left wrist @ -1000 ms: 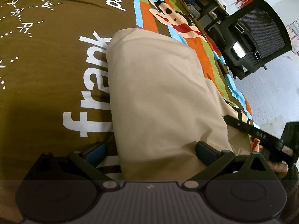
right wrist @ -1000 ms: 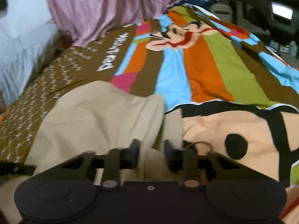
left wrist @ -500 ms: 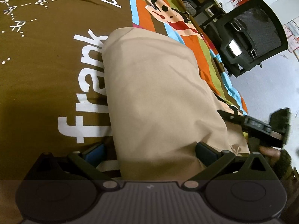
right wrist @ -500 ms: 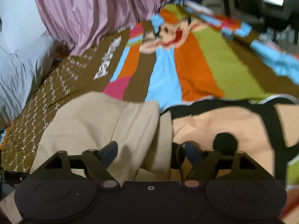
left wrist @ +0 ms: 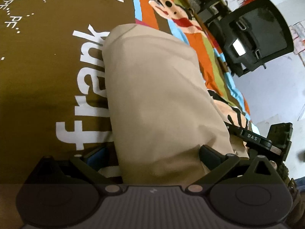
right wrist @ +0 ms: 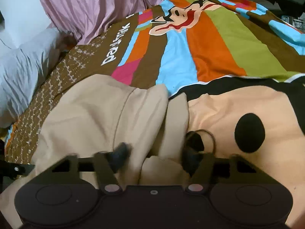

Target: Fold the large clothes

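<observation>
One beige garment folded long, smooth, w/ seam along edge

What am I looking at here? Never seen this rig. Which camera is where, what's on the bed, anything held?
No robot: a person holds a two-finger gripper in each hand, with a fisheye camera looking along the fingers. The left-wrist view shows the left gripper open wide, straddling a folded beige cloth garment. The right-wrist view shows the right gripper, also open, with beige folds between its fingers. The garment lies on a brown and striped cartoon-monkey bedspread. Nothing is clamped. A black mesh office chair stands beside the bed.
</observation>
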A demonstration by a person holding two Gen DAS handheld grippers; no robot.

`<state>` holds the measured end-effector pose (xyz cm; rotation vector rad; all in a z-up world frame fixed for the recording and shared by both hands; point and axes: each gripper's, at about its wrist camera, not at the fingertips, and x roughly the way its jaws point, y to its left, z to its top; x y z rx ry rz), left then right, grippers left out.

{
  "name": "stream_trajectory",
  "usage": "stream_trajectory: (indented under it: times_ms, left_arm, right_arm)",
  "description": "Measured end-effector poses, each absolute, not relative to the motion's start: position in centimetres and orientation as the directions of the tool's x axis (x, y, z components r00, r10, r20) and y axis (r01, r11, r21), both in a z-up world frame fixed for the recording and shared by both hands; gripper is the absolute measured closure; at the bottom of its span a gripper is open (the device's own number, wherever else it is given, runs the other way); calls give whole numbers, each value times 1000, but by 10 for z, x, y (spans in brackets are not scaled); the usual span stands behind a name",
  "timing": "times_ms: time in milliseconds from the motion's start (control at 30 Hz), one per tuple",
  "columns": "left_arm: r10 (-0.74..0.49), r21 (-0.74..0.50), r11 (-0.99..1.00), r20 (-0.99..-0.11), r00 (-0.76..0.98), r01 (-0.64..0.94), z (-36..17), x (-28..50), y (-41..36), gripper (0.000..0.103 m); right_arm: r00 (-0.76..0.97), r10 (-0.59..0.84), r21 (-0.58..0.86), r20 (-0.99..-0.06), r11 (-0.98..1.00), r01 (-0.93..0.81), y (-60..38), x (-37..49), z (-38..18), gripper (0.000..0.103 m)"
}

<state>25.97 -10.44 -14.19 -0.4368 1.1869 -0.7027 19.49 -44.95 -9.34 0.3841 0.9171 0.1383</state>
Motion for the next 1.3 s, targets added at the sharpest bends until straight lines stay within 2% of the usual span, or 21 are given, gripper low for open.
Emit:
stream_trajectory:
  times_ms: [33,67,100,200,400,467,733,1000,1167,1233,1300]
  left_arm:
    - [-693,-642,719,-693,199,266,-141,260,-107,0]
    - [-684,-631,726,-703,196,272,-139,261,-111,5]
    - [-694,-637,716,-694,192,286,-135,261,-113,16]
    - [-662,-598,743,-722,203,300,-122,260,-122,23]
    - [-660,-598,749,-713,239,286,-108,254,-116,40]
    - [-665,-603,746,-701,259,284,-99,251,-113,42]
    - [-662,-597,749,-673,329,287,-51,263,-82,43]
    - [-476,-402,879,-770,425,255,3,321,-27,43]
    - [-341,-281,939,-832,438,198,-22,364,-2,44]
    - [-332,-291,943,-848,413,160,-51,377,3,43]
    - [-319,-298,948,-855,408,115,-73,385,8,37]
  right_arm:
    - [609,280,386,-742,921,47,-450,193,-94,57]
    - [611,283,390,-739,920,46,-449,192,-95,62]
    - [609,290,402,-738,914,51,-448,192,-95,70]
    - [614,308,437,-727,897,68,-443,191,-89,88]
    - [674,309,426,-672,905,10,-424,177,-49,96]
    - [688,314,422,-654,906,-13,-415,174,-33,96]
    - [736,347,452,-581,890,-63,-390,171,26,96]
    - [741,423,595,-521,803,-39,-352,236,39,97]
    - [725,460,623,-513,780,-53,-313,301,17,98]
    - [726,454,607,-517,792,-63,-301,321,2,101]
    - [712,431,572,-554,819,-51,-289,342,-18,101]
